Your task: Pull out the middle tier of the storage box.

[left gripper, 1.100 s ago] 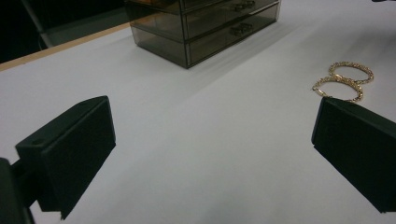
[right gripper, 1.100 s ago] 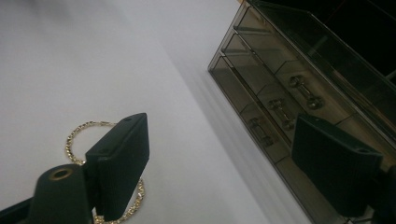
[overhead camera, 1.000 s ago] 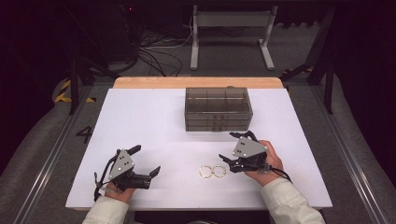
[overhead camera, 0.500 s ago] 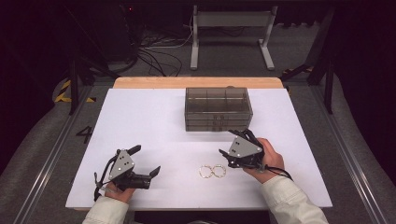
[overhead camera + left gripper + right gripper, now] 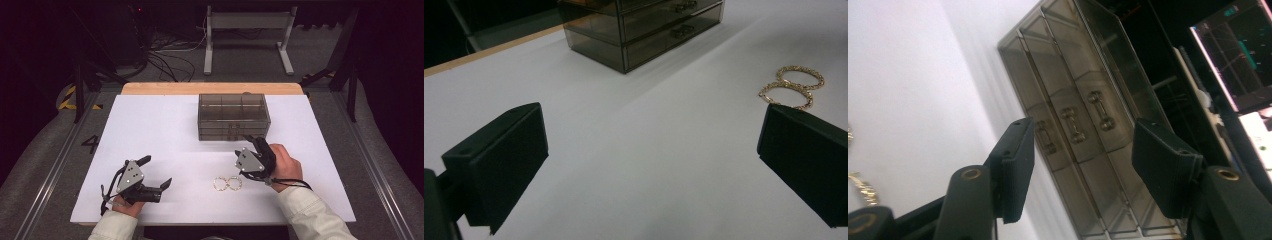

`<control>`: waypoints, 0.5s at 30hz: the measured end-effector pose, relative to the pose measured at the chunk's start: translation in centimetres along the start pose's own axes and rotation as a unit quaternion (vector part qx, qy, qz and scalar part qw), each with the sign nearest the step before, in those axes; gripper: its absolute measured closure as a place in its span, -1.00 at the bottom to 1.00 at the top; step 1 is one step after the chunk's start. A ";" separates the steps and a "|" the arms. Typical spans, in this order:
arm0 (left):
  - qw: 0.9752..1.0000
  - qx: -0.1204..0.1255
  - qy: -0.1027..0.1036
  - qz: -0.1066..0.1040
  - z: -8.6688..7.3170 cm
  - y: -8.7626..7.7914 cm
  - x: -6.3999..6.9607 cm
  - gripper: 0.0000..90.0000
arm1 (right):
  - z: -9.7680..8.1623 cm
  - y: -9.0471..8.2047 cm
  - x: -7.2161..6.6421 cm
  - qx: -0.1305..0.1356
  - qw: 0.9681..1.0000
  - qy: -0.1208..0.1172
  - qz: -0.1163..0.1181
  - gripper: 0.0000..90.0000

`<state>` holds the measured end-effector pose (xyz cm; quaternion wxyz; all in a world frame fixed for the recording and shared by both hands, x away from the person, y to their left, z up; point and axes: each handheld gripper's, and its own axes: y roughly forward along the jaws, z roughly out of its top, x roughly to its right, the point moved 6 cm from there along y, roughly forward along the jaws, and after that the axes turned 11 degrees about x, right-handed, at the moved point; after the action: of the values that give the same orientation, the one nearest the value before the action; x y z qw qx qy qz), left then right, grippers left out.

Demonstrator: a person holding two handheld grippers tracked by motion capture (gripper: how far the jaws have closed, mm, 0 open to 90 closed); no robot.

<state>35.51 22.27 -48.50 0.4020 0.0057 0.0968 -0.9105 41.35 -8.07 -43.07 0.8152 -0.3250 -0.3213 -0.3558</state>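
The right gripper (image 5: 253, 145) points at the smoky acrylic drawer box (image 5: 233, 116) far on the table (image 5: 165, 125), its jaws just narrowing yet empty, lined up on the drawer handles (image 5: 1073, 126), likely to pull one. Two gold bracelets (image 5: 227, 183) lie near, just left of that hand. The left gripper (image 5: 156, 172) rests spread and empty, clear of the work.

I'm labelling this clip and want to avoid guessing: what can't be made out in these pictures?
- Drawer contents: the drawer box's smoky walls hide them in the high view, left gripper view and right gripper view.
- Bracelets: too small in the high view to read links or clasps; in the left gripper view a jaw covers the near edge.
- Right hand-held gripper: its fingertips are hard to separate from the box front in the high view.
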 end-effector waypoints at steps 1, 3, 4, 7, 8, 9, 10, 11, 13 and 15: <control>1.000 0.000 0.000 0.000 0.0 0.0 0.0 -0.99 | -0.1 0.1 0.0 -0.002 1.000 -0.008 -0.002 -0.03; 1.000 0.000 0.000 0.000 0.0 0.0 0.0 -0.99 | -0.2 0.3 -0.1 -0.007 1.000 -0.021 -0.010 -0.03; 1.000 0.000 0.000 0.000 0.0 0.0 0.0 -0.99 | -0.2 0.3 0.0 -0.012 0.999 -0.029 -0.010 -0.02; 1.000 -0.001 0.000 0.000 0.0 0.0 0.0 -0.99 | -0.2 0.5 0.0 -0.013 0.999 -0.038 -0.015 -0.02; 1.000 -0.001 0.000 0.000 0.0 0.0 0.0 -0.99 | -0.1 0.7 -0.1 -0.012 0.999 -0.043 -0.021 -0.02; 1.000 -0.001 0.000 0.000 0.0 0.0 0.0 -0.99 | -0.1 0.7 -0.1 -0.012 0.999 -0.043 -0.021 -0.02; 1.000 0.000 0.000 0.000 0.0 0.0 0.0 -0.98 | -0.2 0.8 0.0 -0.015 0.999 -0.048 -0.020 -0.01; 1.000 0.000 0.000 0.000 0.0 0.0 0.0 -0.98 | -0.2 0.8 0.0 -0.015 0.999 -0.048 -0.020 -0.01; 1.000 -0.001 0.001 0.001 0.0 0.0 0.0 -0.98 | -0.2 1.0 -0.1 -0.019 0.998 -0.048 -0.020 0.00; 1.000 -0.001 0.001 0.001 0.0 0.0 -0.1 -0.98 | -0.2 1.1 -0.1 -0.019 0.998 -0.055 -0.019 0.01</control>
<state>35.56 22.32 -48.50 0.4031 0.0067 0.0978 -0.9099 42.22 -7.58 -43.60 0.7828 -0.3538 -0.3651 -0.3588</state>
